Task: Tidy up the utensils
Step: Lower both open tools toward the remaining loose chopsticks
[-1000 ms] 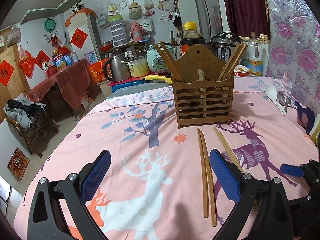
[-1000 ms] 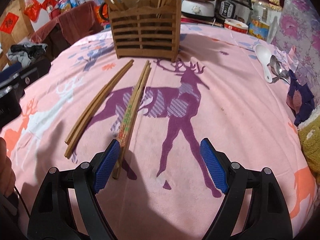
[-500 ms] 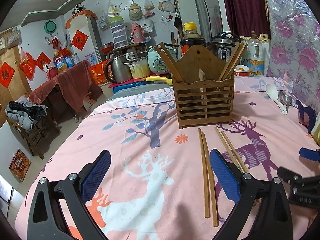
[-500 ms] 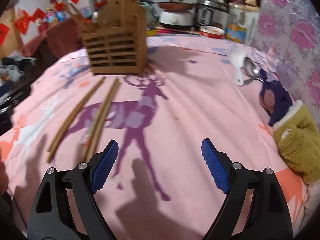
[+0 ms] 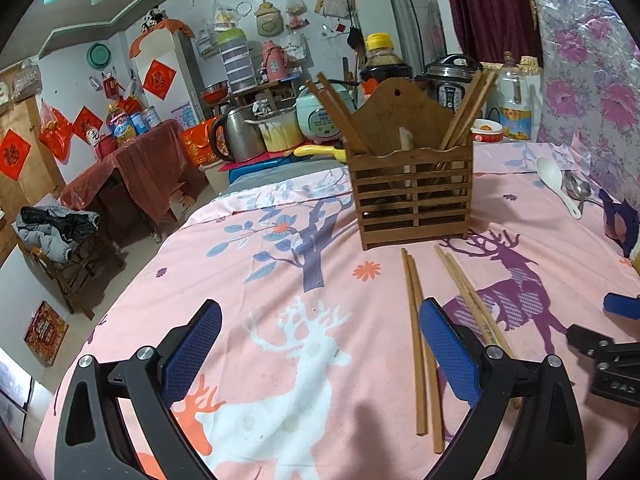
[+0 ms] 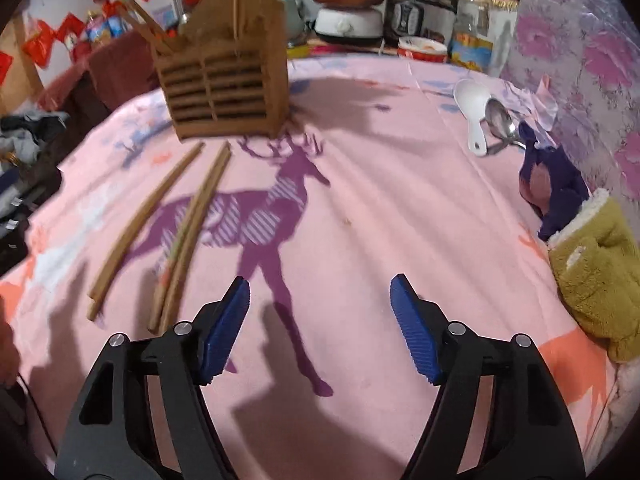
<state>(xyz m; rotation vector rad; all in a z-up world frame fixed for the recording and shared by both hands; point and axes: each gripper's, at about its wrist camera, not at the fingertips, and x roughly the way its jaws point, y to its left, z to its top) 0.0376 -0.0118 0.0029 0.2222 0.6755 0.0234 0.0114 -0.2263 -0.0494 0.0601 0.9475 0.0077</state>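
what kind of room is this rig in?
Likely a lived-in home kitchen or dining room: rice cooker, kettle and pressure cooker behind a cloth-covered table holding a wooden chopstick holder.

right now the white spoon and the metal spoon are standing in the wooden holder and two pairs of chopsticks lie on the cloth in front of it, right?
Not quite. The white spoon and the metal spoon lie on the cloth, off to the right of the wooden holder, as the right wrist view shows. The two pairs of chopsticks do lie on the cloth in front of it.
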